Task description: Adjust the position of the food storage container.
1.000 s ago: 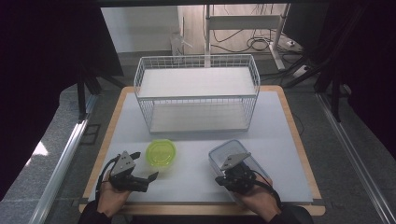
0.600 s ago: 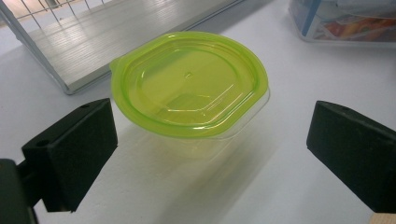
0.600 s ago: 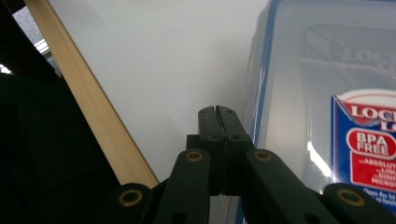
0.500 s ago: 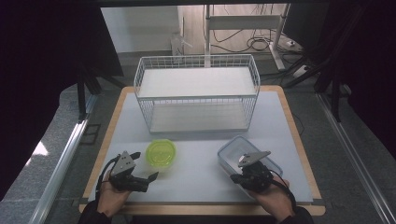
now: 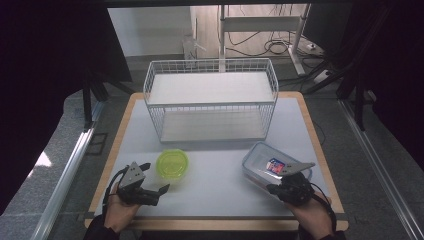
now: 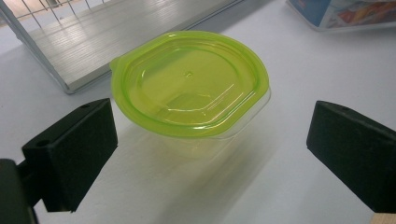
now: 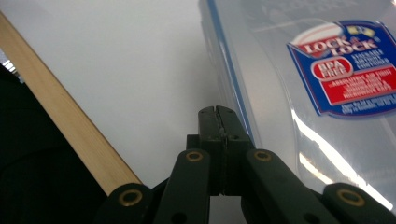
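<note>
Green-lidded tub [image 6: 189, 86] sits on the worktop [image 5: 220, 182] between your left tongs' [image 6: 212, 140] wide-spread jaws; your right tongs [image 7: 218, 122] are pressed closed beside the clear container [image 7: 327, 93].

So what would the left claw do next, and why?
Probably ease forward around the green tub. The left gripper is open, its jaws spread wide with the tub lying just ahead between them, untouched. The right gripper is shut beside the clear box, gripping nothing.
</note>
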{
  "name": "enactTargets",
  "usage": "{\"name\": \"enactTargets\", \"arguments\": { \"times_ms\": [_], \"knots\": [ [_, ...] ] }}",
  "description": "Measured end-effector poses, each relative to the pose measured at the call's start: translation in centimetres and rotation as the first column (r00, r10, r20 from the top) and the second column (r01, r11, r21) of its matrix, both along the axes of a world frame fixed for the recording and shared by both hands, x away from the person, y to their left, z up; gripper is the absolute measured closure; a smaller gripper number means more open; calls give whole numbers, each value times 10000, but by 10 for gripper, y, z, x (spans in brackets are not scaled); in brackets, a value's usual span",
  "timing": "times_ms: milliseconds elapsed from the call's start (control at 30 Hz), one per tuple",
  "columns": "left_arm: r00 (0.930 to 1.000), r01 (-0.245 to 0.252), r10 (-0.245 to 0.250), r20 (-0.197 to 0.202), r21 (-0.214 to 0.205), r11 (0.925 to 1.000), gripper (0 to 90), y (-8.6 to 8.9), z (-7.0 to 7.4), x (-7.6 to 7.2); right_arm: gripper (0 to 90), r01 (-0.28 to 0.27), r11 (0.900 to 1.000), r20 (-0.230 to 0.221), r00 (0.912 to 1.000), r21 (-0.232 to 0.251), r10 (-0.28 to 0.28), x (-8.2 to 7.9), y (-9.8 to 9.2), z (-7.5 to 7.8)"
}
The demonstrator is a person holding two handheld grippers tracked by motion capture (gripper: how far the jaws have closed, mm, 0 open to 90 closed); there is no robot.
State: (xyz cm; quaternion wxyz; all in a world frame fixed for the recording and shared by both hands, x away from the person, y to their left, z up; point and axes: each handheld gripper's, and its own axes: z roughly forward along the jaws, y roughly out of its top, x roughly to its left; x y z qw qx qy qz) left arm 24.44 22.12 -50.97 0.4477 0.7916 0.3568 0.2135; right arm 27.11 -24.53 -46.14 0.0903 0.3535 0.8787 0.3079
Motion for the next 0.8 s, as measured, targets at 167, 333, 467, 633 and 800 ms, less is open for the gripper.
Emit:
{"name": "enactTargets", "arguments": {
  "times_ms": [167,333,467,633,800],
  "knots": [
    [10000,-12,12,-14,31,10000,20,0,0,0,900,314,9995,-8,9995,64,-314,0,-13,0],
    [9994,-119,121,-327,68,9999,32,-2,2,0,899,352,9992,-33,9994,180,-352,0,-14,-1],
    [9977,110,-137,-667,-406,9991,146,-8,16,2,898,240,9978,-139,9996,621,-232,1,-15,0],
    [9935,694,-759,-848,-778,9946,578,-33,33,19,877,-91,9965,198,9998,834,75,-2,-8,6],
    [9818,1193,-1164,-1503,105,9928,803,-69,25,49,827,-126,9961,390,9992,871,93,-2,-6,7]
  ]
}}
